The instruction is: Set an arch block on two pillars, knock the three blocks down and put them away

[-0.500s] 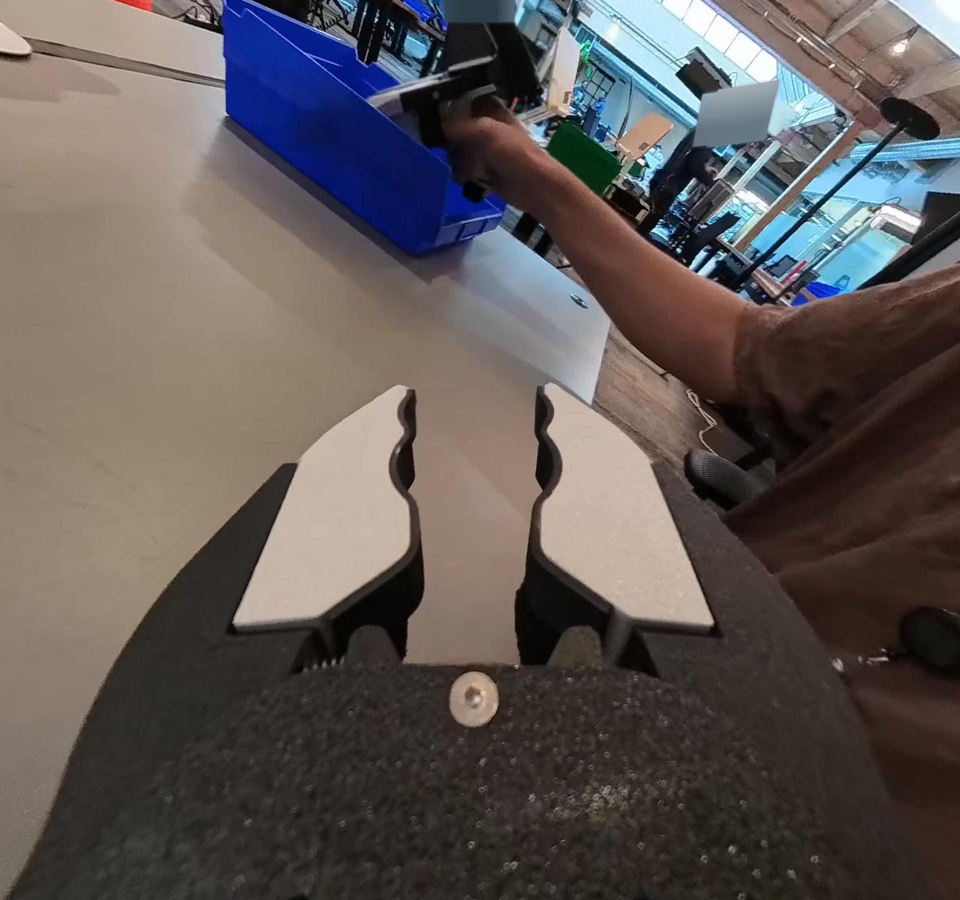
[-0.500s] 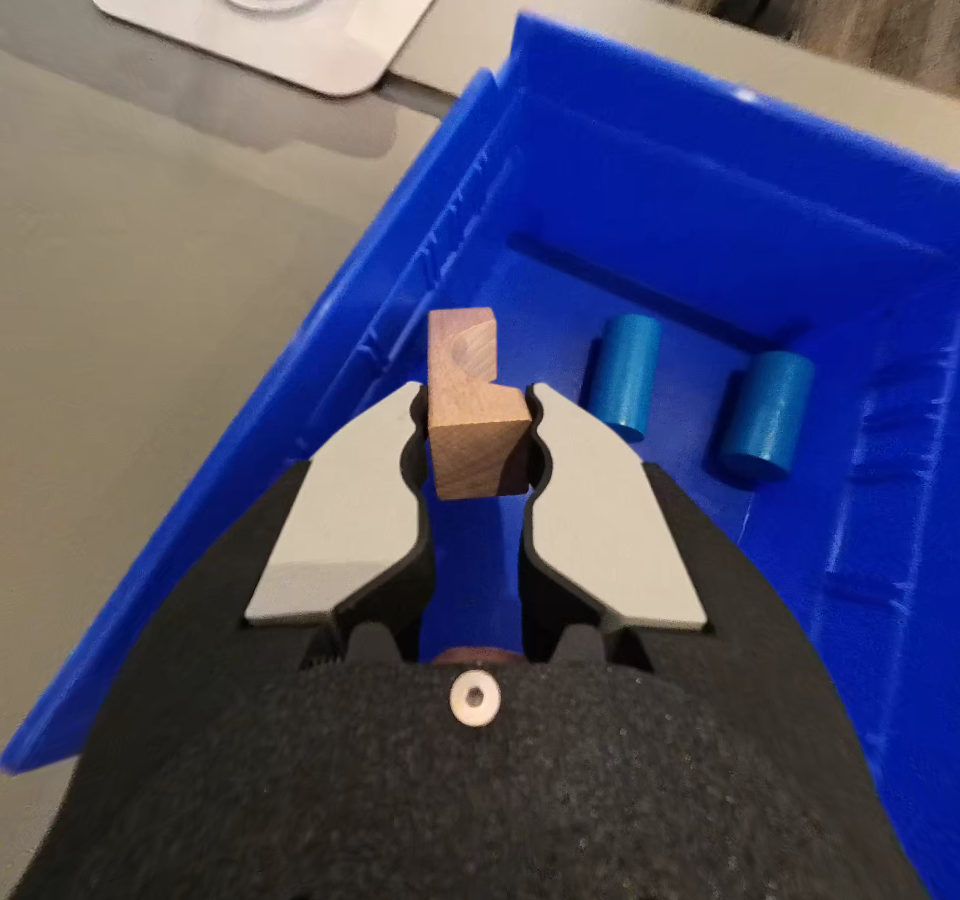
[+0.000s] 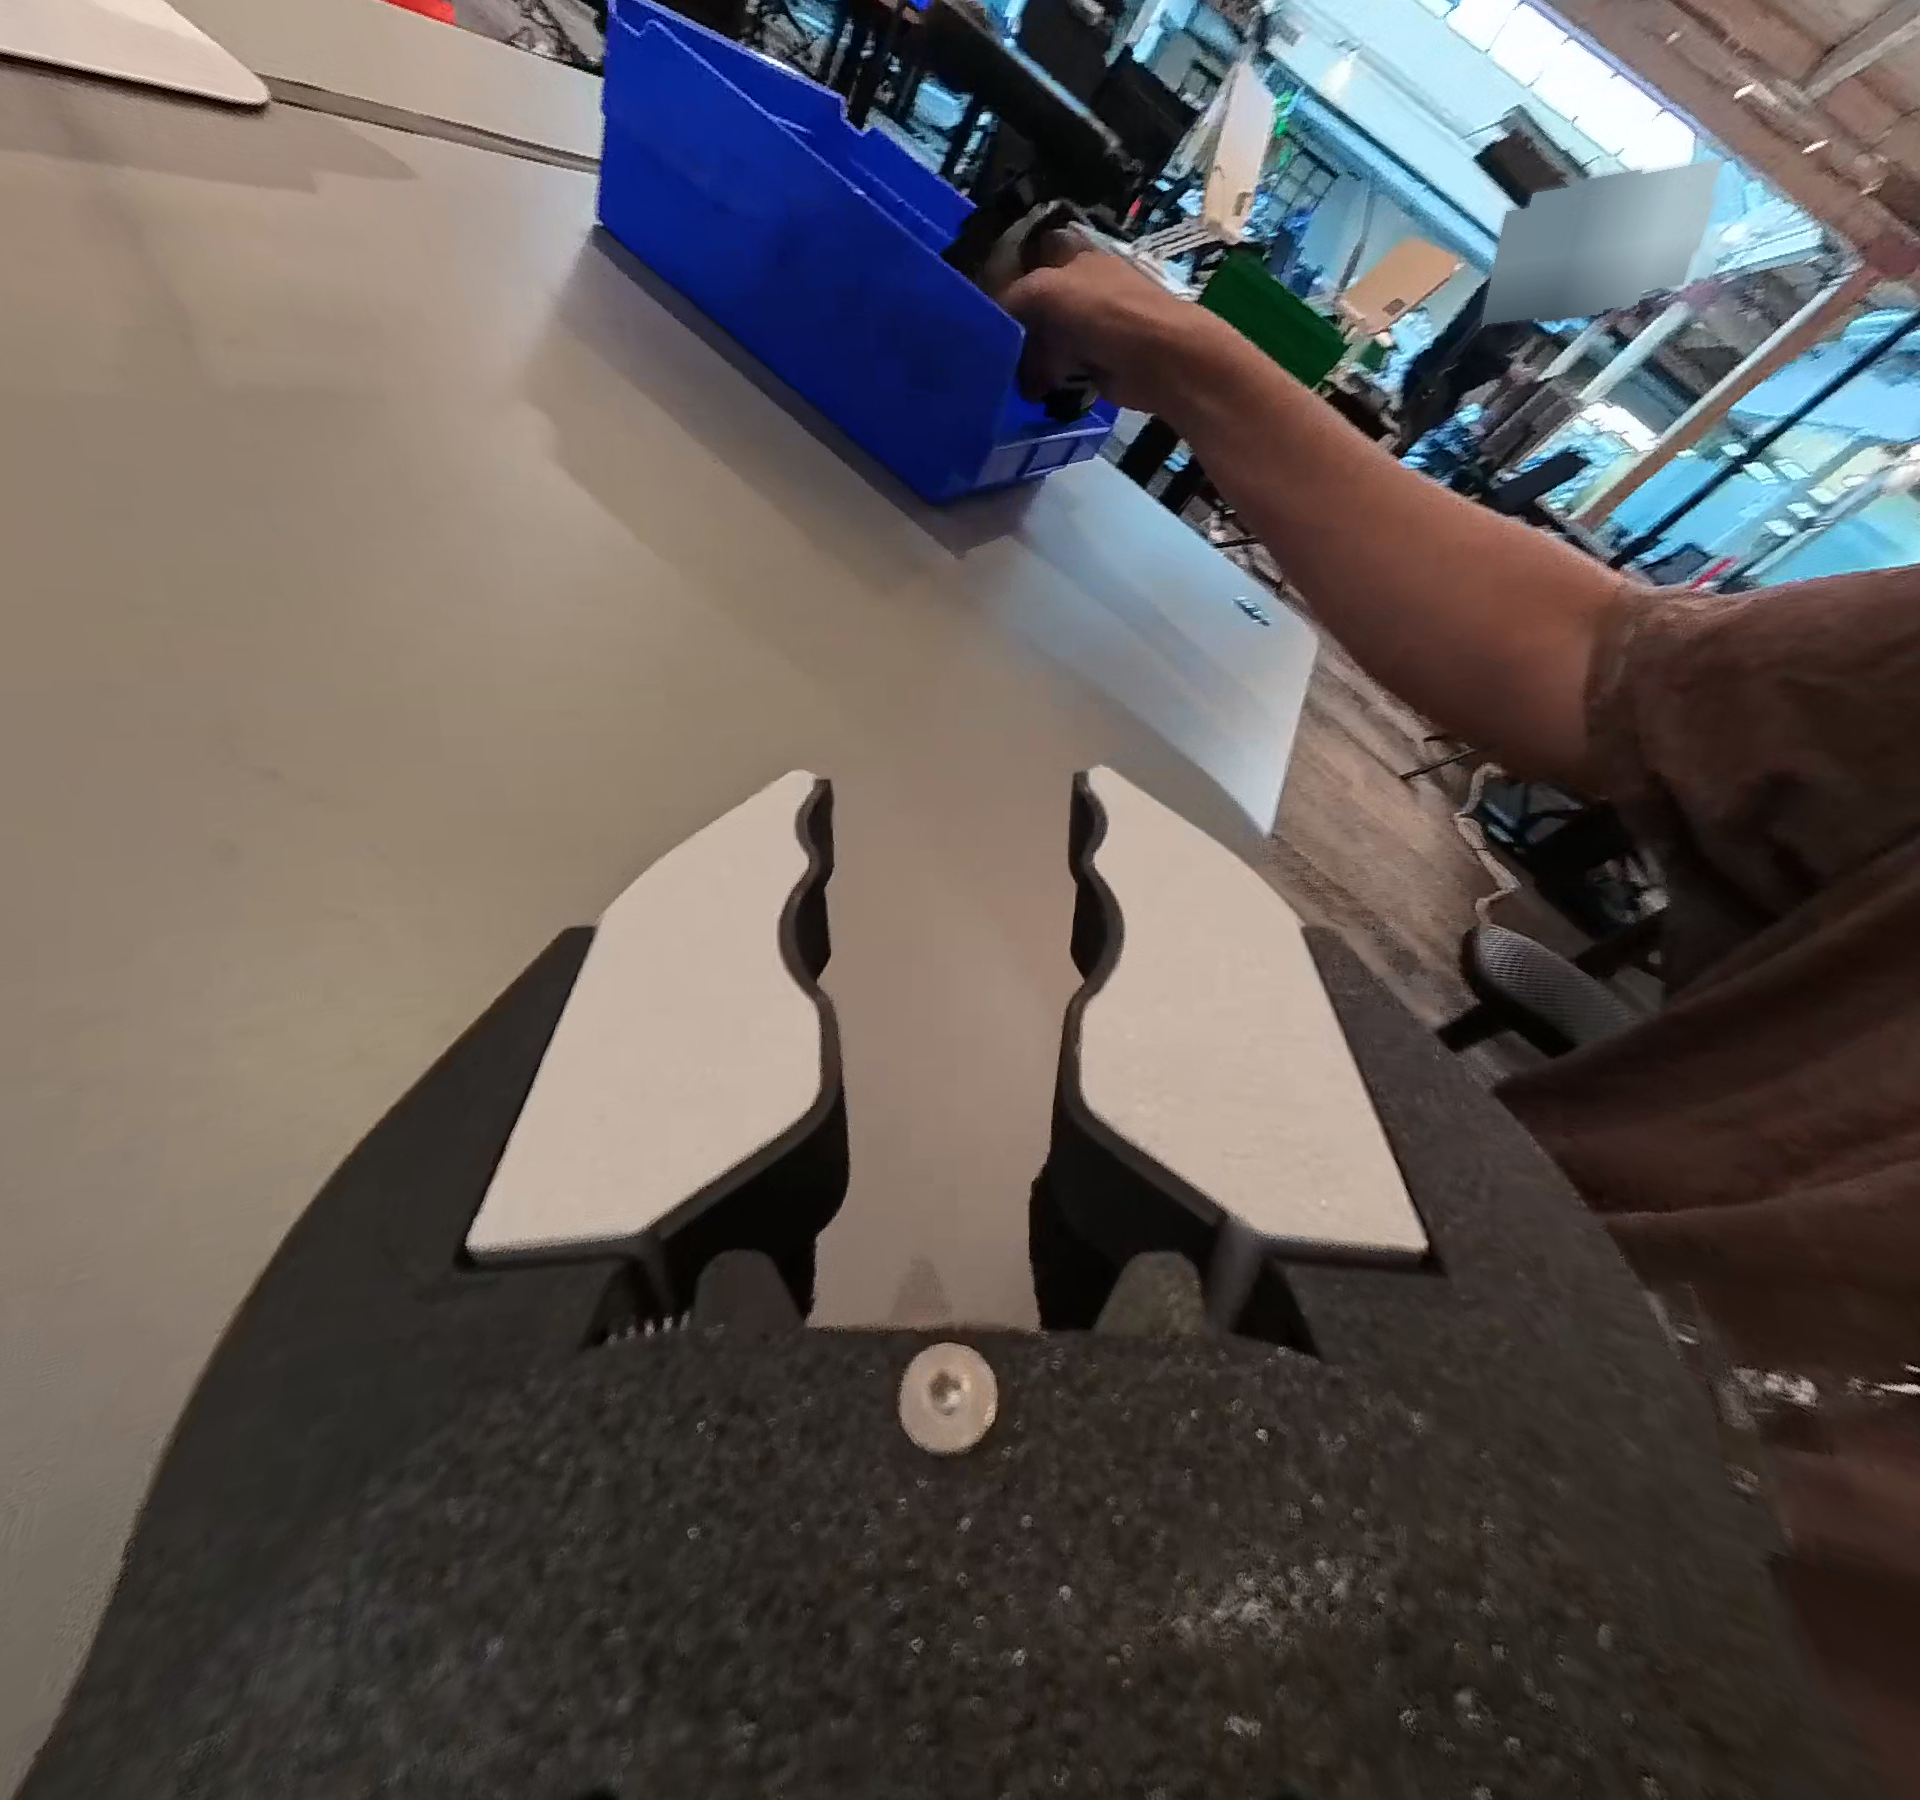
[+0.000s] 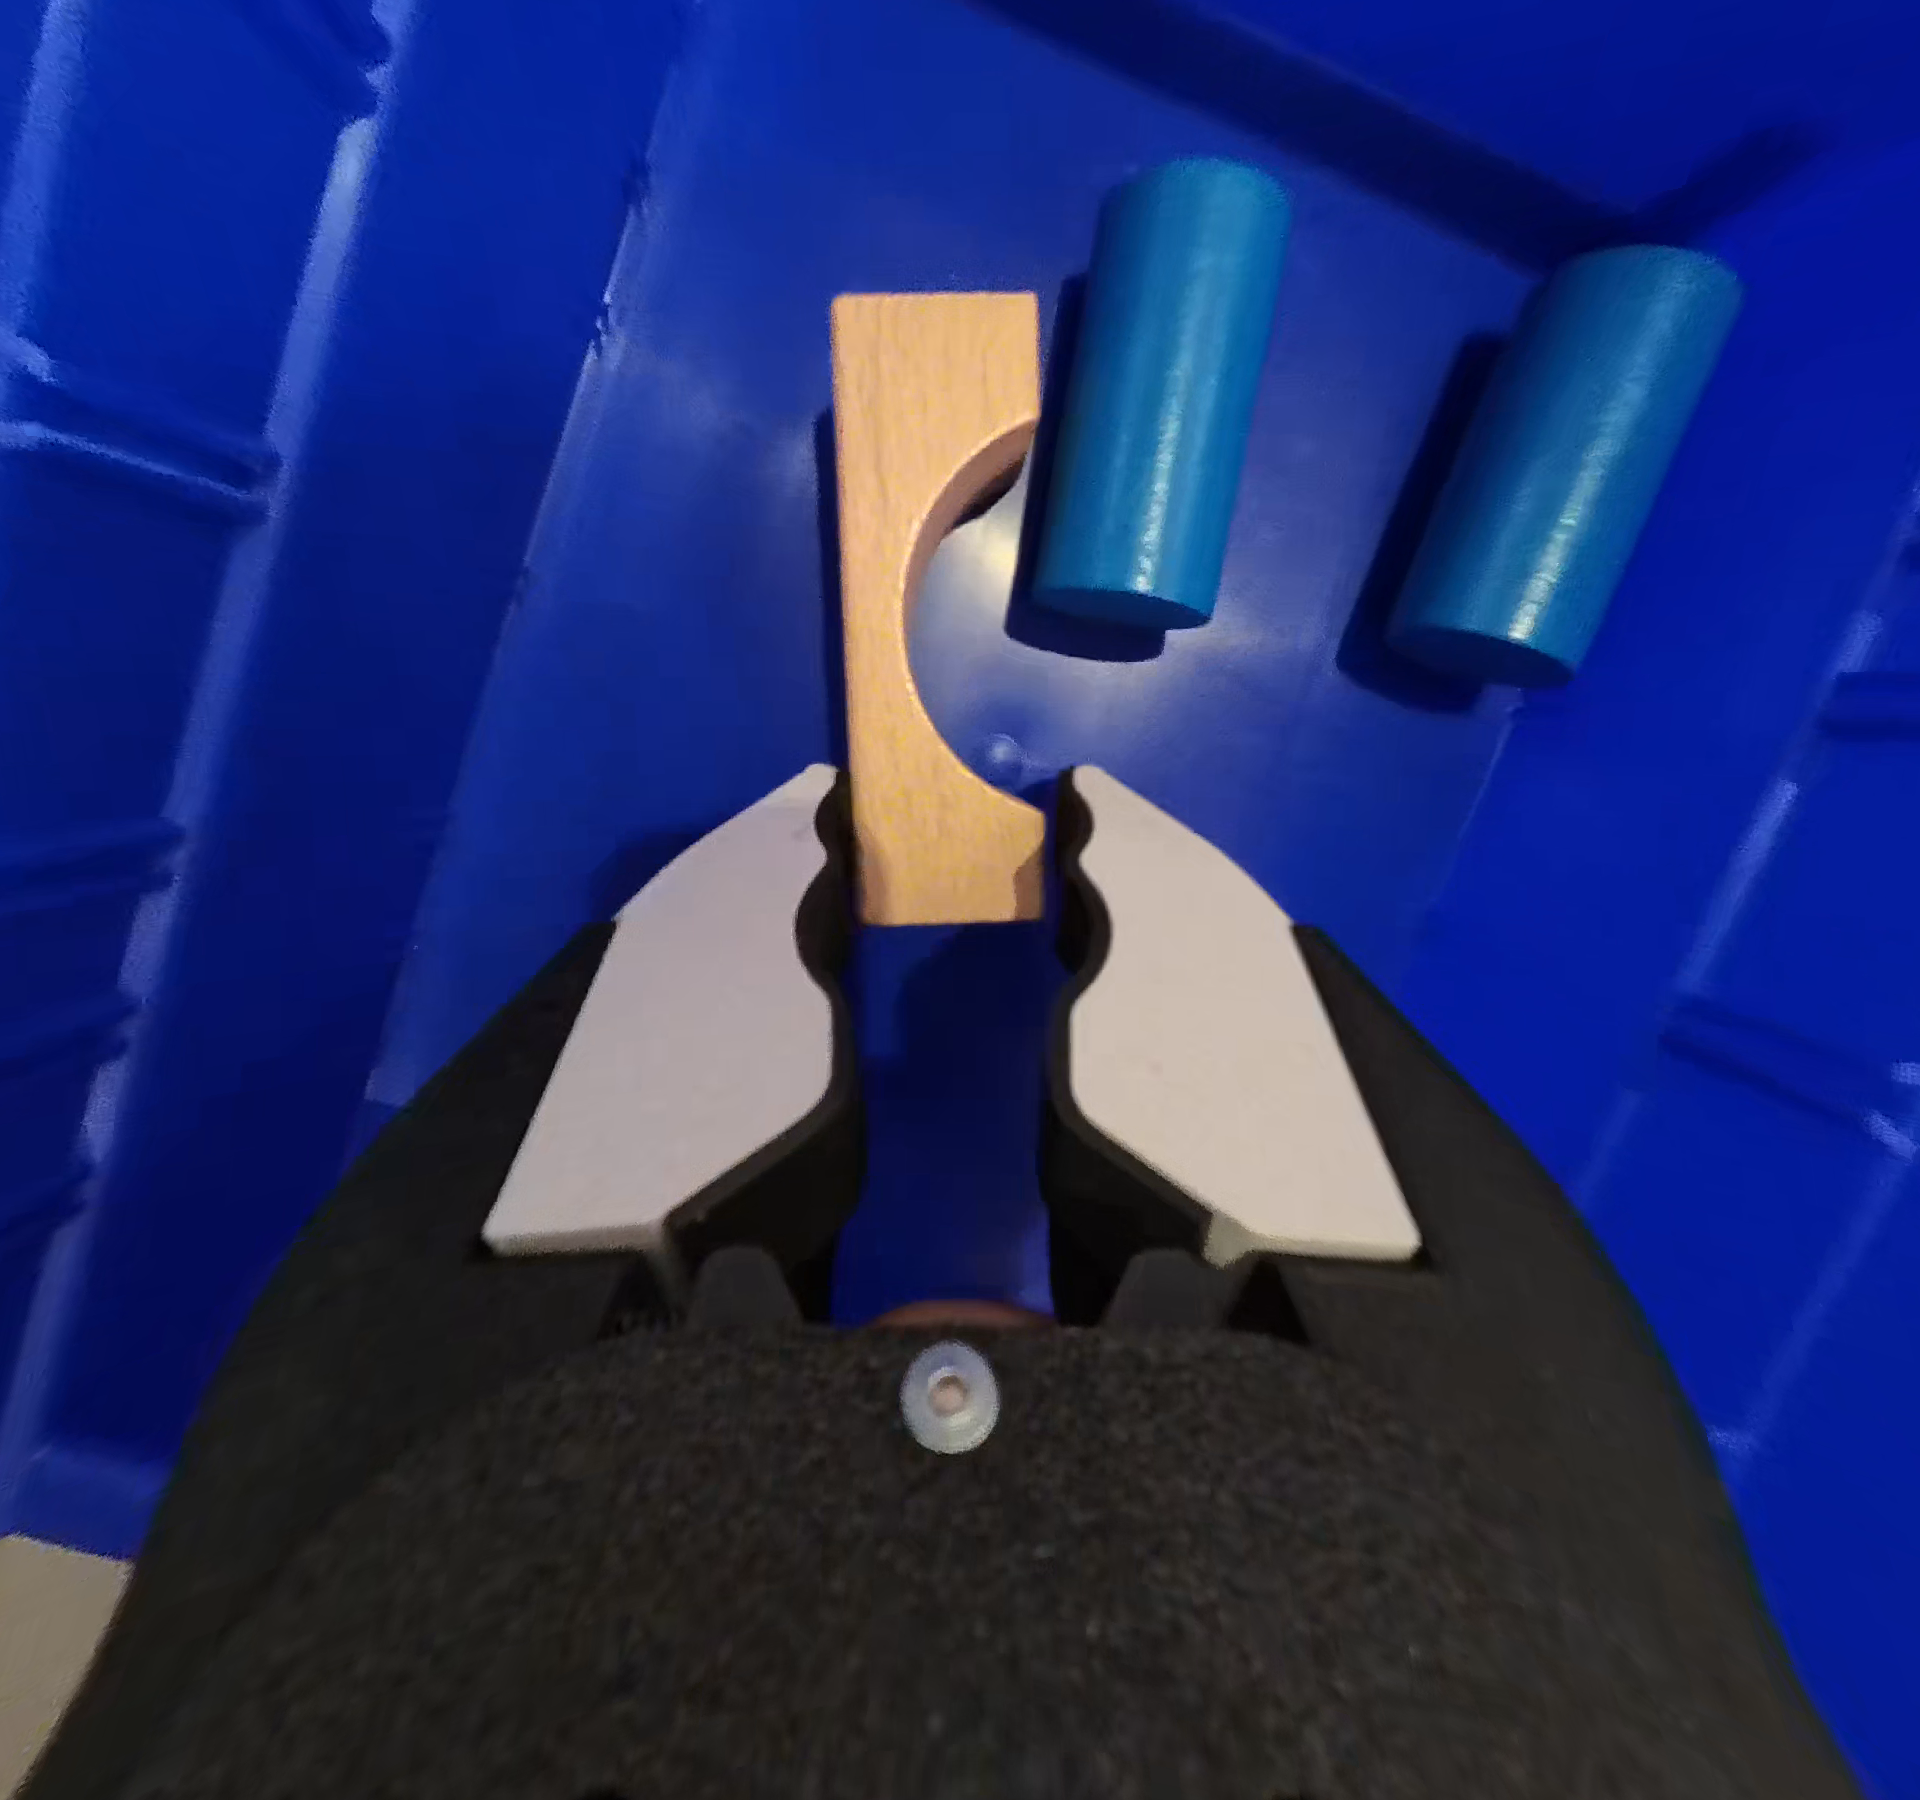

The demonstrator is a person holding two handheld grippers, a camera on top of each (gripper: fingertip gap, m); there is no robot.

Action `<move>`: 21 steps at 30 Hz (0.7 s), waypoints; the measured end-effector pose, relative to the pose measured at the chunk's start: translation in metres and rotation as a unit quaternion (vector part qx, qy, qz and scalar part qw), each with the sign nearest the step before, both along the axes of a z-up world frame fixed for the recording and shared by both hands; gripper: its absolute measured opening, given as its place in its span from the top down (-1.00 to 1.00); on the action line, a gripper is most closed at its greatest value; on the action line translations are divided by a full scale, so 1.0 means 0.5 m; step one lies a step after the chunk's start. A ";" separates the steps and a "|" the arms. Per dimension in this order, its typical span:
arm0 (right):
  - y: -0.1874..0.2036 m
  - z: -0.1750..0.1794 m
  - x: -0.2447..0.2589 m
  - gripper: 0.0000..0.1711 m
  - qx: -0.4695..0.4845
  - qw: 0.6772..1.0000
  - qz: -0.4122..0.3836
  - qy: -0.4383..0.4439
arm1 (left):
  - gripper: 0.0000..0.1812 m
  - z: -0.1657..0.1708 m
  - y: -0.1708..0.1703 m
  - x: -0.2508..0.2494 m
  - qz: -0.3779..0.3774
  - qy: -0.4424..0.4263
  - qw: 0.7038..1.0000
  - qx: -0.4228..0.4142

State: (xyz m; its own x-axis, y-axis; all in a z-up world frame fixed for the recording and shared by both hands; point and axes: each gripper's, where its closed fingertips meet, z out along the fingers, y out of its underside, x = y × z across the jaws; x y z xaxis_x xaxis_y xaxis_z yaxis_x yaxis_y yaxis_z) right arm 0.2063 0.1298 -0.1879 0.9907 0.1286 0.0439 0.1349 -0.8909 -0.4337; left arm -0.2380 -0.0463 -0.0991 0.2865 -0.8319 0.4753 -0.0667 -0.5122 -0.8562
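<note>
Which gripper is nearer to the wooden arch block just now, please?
Right. The right gripper is inside the blue bin, its jaws on either side of the arch block. The left gripper is over the bare table, well short of the bin.

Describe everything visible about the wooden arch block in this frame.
The arch block is pale, unpainted wood, a flat bar with a half-round cutout facing right. It lies lengthwise inside the blue bin, left of two blue cylinders. Its near end sits between the right tool's fingers; slight gaps suggest release.
</note>
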 end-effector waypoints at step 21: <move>-0.347 0.141 -0.576 0.42 0.362 0.889 0.180 0.214 | 0.30 -0.025 0.107 -0.165 0.290 0.162 0.938 0.099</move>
State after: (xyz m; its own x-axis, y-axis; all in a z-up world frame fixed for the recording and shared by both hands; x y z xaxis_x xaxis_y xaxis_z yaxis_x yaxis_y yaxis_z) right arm -0.0817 -0.0437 -0.1175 0.8371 0.5320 -0.1275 0.0389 -0.2904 -0.9561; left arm -0.3203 0.0070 -0.1117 0.8203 -0.5551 0.1378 -0.0991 -0.3752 -0.9216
